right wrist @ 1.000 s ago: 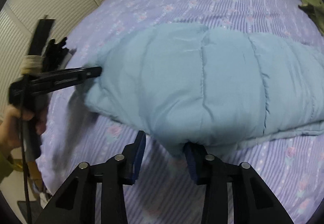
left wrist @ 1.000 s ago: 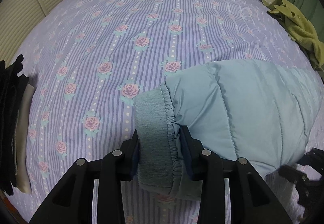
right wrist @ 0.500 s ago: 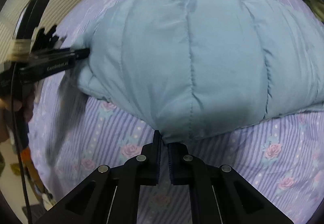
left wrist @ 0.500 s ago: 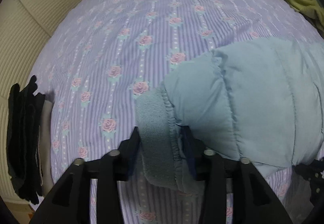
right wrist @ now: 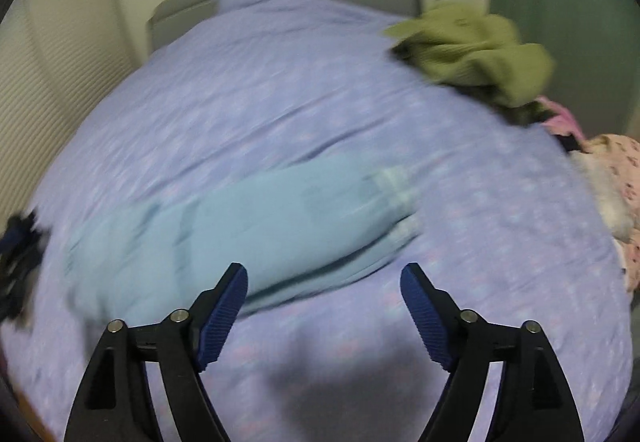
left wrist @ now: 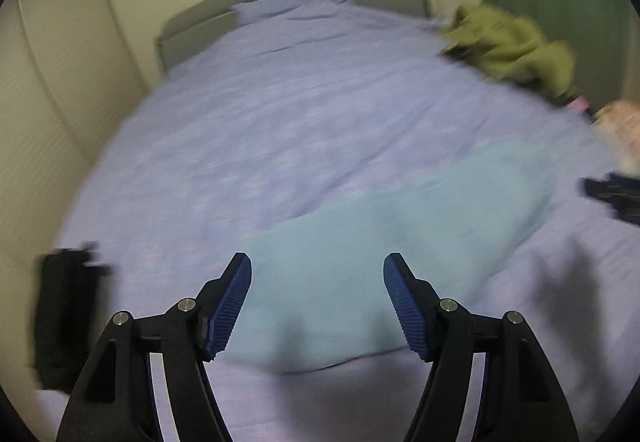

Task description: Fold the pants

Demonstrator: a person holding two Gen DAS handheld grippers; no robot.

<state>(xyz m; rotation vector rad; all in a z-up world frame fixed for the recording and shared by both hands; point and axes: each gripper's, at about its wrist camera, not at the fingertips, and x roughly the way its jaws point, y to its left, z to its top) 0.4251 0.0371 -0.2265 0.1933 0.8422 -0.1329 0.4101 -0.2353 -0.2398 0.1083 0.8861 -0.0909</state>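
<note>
On the bed (left wrist: 304, 114), across its near half, lie the pale blue padded pants (left wrist: 380, 242) — flat, folded over, seen in both wrist views. Above them, held clear, the left claw (left wrist: 317, 274): jaws apart and widening, nothing between the blue pads, no contact with the cloth. Likewise the right claw (right wrist: 324, 282), jaws spreading wide and empty, the pants (right wrist: 248, 226) lying just beyond its left finger. No writing, brand or label readable anywhere; both views smeared by motion blur, the bedspread's pattern reduced to faint pink flecks. At the far right of the bed, a crumpled olive-green garment (right wrist: 476, 50); beside the right edge, a pink flowered cloth (right wrist: 612, 178), cut off by the frame. At the left edge, a dark bundle (left wrist: 64, 314) — too blurred to identify. At the right rim of the left view, a black shape (left wrist: 612, 198), only partly in frame.
</note>
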